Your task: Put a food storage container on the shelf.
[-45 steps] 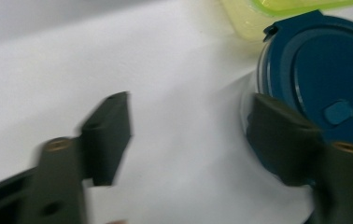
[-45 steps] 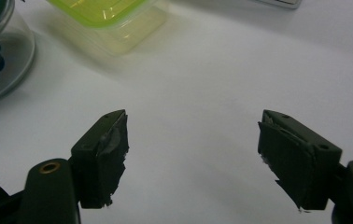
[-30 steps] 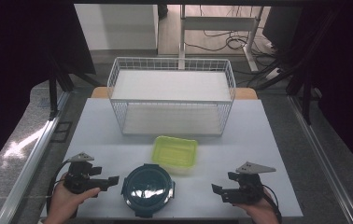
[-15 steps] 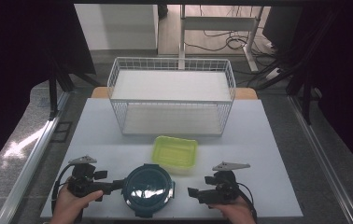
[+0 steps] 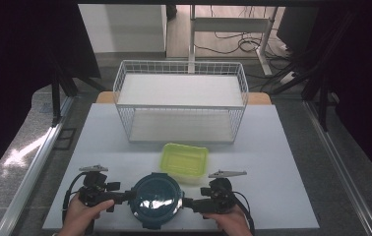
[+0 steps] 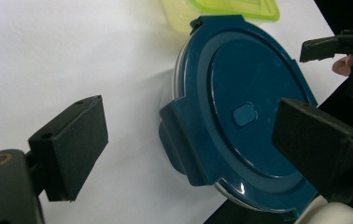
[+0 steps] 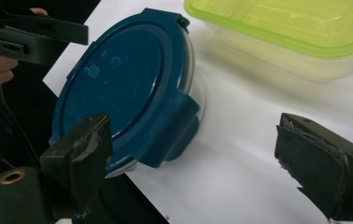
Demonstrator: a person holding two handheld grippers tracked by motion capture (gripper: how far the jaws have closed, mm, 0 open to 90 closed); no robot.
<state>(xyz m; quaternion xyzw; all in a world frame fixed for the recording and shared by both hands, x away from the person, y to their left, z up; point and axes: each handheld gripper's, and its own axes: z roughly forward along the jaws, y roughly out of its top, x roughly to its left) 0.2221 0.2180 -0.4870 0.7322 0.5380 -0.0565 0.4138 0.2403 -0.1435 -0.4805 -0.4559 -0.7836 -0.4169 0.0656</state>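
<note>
Two grippers: left gripper (image 5: 123,195) and right gripper (image 5: 190,202) flank the round dark-blue-lidded clear plastic container (image 5: 155,199), jaws spread wide, holding nothing.
Step, as I judge: close each pair on a side latch tab (image 7: 177,122), squarely, before lifting.
Round container: between both fingertips; contents hidden.
Green-lidded rectangular translucent tub (image 5: 184,161): just beyond; appears empty.
White wire basket (image 5: 181,101): farther off; empty.

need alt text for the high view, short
A round container with a dark blue clip-on lid sits at the near edge of a white table, flanked by a person's open left gripper and open right gripper. Behind it lie a lime-green rectangular container and a white wire basket.
</note>
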